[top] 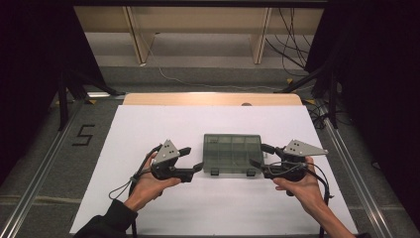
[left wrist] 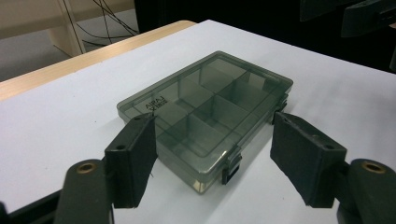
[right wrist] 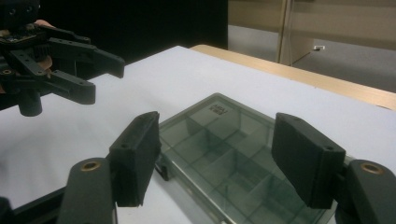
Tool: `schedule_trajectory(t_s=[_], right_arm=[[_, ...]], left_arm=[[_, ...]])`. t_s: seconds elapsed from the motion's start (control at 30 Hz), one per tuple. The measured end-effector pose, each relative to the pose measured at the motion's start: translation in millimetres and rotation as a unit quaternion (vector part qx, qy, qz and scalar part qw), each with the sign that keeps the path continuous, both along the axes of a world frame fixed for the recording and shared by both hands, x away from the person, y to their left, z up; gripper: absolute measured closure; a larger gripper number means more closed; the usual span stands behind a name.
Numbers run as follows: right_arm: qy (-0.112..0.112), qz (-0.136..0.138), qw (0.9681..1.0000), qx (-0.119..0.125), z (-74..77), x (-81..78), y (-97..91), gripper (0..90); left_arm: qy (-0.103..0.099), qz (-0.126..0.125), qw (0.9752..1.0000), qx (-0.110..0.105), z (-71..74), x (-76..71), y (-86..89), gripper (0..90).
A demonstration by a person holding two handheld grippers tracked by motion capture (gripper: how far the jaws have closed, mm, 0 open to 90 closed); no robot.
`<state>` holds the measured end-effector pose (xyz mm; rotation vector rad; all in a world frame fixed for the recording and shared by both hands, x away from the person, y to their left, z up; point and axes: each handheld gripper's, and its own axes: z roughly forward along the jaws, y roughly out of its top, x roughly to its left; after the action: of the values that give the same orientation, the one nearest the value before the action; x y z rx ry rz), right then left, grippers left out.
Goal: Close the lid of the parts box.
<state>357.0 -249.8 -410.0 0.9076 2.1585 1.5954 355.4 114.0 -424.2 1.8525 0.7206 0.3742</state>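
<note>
Flanking a closed compartment box (top: pixel 233 154), two hand-held grippers stand at its left and right ends on the white sheet (top: pixel 148 124) that covers the table.

Item: compartment box, smoky translucent plastic, lid down, two dark latches on the near long edge, divider walls visible through the lid. Location: middle of the sheet, lying flat, long side toward the person.

Item: left gripper (top: pixel 194 159). Jaws wide apart, nothing between the pads; the left gripper view has the box's near corner and one latch (left wrist: pixel 232 165) lying between and beyond the two black pads, not touched.

Item: right gripper (top: pixel 262 155). Jaws likewise spread, holding nothing; tips just beside the box's right end. In the right gripper view the lid (right wrist: pixel 224 149) fills the gap between the pads, apart from both.

Step in hand, judged: a two-sided approach to the box, most likely to steady it and work the latches or lift it.

Handling notes, judged:
- Smooth plastic on paper will slide; one gripper should brace an end before the other pushes on a latch.
- Pads should meet the box walls squarely, below the lid seam, so closing does not pinch the lid shut.
- Both sides should close together; a one-sided squeeze would likely swing the box round.
</note>
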Motion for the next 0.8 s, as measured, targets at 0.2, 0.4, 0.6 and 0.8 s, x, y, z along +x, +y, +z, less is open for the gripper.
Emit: schedule_trajectory(t_s=[0.2, 0.4, 0.6, 0.8], right_arm=[[0.003, -0.003, 1.0, 0.002, -0.5, -9.4, 0.1, 29.2], [0.003, 0.001, 0.9999, 0.011, -2.9, -17.7, 3.3, 27.0], [0.002, 0.001, 0.9998, 0.018, -4.1, -26.3, 5.6, 25.9], [0.008, 0.003, 0.9999, 0.008, -3.1, -33.0, 7.3, 24.7]], left_arm=[[-0.015, 0.004, 0.9999, -0.005, 3.2, -11.1, 10.4, 27.2], [-0.015, 0.005, 0.9999, -0.003, 0.2, -21.3, 17.0, 24.2], [-0.021, 0.007, 0.9997, -0.01, 1.9, -27.7, 22.3, 23.9], [-0.022, 0.01, 0.9996, -0.013, 3.3, -31.5, 24.4, 23.5]])
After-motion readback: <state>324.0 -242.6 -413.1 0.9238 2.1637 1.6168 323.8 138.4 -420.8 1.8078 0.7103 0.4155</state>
